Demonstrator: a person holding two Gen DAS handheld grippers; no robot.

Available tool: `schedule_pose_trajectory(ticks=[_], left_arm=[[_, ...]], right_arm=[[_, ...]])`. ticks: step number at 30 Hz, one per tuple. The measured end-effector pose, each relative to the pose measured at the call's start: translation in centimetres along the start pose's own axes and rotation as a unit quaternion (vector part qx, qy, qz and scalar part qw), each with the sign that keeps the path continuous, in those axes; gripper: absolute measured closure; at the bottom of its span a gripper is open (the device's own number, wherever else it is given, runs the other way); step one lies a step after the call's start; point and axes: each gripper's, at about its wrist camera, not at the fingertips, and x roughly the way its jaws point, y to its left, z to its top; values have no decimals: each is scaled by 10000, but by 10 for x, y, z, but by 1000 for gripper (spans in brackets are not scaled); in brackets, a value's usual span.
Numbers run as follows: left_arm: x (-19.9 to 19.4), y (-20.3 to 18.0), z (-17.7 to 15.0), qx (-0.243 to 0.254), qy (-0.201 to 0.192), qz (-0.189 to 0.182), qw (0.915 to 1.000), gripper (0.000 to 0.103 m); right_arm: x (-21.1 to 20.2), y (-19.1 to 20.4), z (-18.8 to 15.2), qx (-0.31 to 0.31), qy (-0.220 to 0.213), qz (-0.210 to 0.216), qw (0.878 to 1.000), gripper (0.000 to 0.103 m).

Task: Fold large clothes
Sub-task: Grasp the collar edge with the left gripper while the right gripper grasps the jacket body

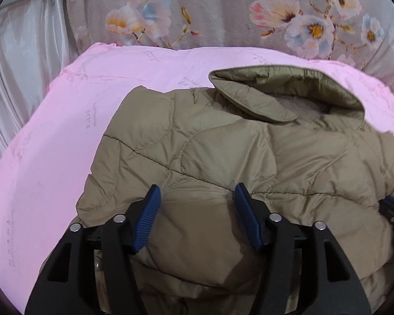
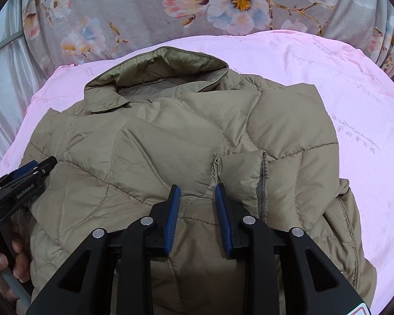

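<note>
So the tan quilted jacket [image 1: 223, 157] is lying on a pink sheet [image 1: 52, 144], with a floral blanket [image 1: 223, 5] bunched up behind it. Its collar [image 1: 289, 92] is pointing away from the person, so the long axis is running straight out from both grippers, collar at the far end and the hem end nearest them, under the tongs.

The left gripper [image 1: 197, 210] is hovering over the near left part of the jacket with its blue fingers [image 1: 151, 210] spread wide apart and nothing between them. The right gripper [image 2: 198, 207] is sitting over the near middle-right, fingers also apart but with a narrower gap, just short of a small folded flap or cuff [image 2: 239, 168]. It looks empty too.

Both are sitting side by side at the same end, left one visible in the right wrist view at the jacket's left edge. That cuff is lying dead ahead of the right gripper, so the right one is looking nearer for it. The sides seem already folded in, so probably the bottom is getting lifted toward the collar next.
</note>
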Motion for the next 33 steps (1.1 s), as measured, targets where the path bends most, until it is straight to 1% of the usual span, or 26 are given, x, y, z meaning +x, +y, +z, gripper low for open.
schedule_pose_trajectory(ticks=[1,2,4,5,6,8,9,11,13,15,16,17,18,19,20,21,22,23,24,26,27,28,29,30,31,33], left_arm=[[-4,6,5,-105,-4,-129,9999,44],[-8,10,13,-192,-34,-281,9994,44],[-12,12,33,-303,-80,-477,9984,39],[-11,12,45,-381,-88,-615,9973,32],[-8,10,61,-490,-53,-842,9952,24],[6,4,83,-629,130,-1216,9905,19],[20,0,95,-725,296,-1341,9879,19],[47,-7,103,-836,617,-1431,9842,19],[78,-10,103,-1061,1062,-1611,9754,19],[95,-10,99,-1266,1284,-1733,9682,20],[98,-11,99,-1338,1255,-1783,9667,21],[98,-12,100,-1366,1197,-1852,9658,29],[97,-13,103,-1379,1162,-1963,9638,43],[97,-16,107,-1415,1178,-2135,9594,52],[96,-19,110,-1439,1200,-2224,9568,71],[93,-21,114,-1433,1166,-2225,9573,90],[88,-22,117,-1391,1093,-2209,9591,92],[83,-21,119,-1353,986,-2189,9613,95],[75,-21,119,-1260,819,-2099,9661,96],[71,-21,113,-1051,672,-1915,9735,97],[73,-22,109,-964,670,-1831,9761,97],[80,-25,99,-816,717,-1654,9802,97],[87,-27,91,-744,786,-1559,9818,97],[96,-28,82,-709,868,-1508,9822,98],[100,-27,77,-707,860,-1521,9821,98],[100,-32,73,-568,749,-1409,9855,98]], right_arm=[[-3,-1,4,16,8,79,10000,66],[-8,-2,12,65,-51,265,9996,59],[-15,-8,32,249,-196,584,9978,53],[-15,-9,40,347,-235,686,9968,51],[-13,-13,56,542,-257,901,9941,50],[2,-22,83,972,-188,1402,9852,45],[10,-26,93,1168,-130,1497,9817,44],[33,-33,107,1502,39,1497,9773,42],[52,-39,112,1717,242,1444,9742,42],[72,-43,111,1922,484,1512,9684,42],[79,-42,110,1961,548,1544,9668,42],[83,-40,111,1947,546,1563,9668,45],[85,-34,114,1839,523,1589,9686,52],[86,-28,117,1717,518,1672,9695,72],[84,-19,123,1557,464,1713,9717,90],[79,-13,128,1423,341,1737,9739,96],[74,-10,131,1328,219,1762,9751,97],[64,-6,135,1209,-17,1765,9769,98],[57,-4,136,1125,-165,1731,9783,98],[56,-5,130,964,-233,1549,9829,99],[61,-6,124,876,-187,1357,9867,99],[66,-8,119,832,-118,1227,9889,100],[78,-12,111,839,60,1091,9905,100],[87,-18,106,917,184,1046,9901,100],[94,-23,101,1038,345,1045,9885,101],[100,-29,97,1177,425,1131,9857,101]])
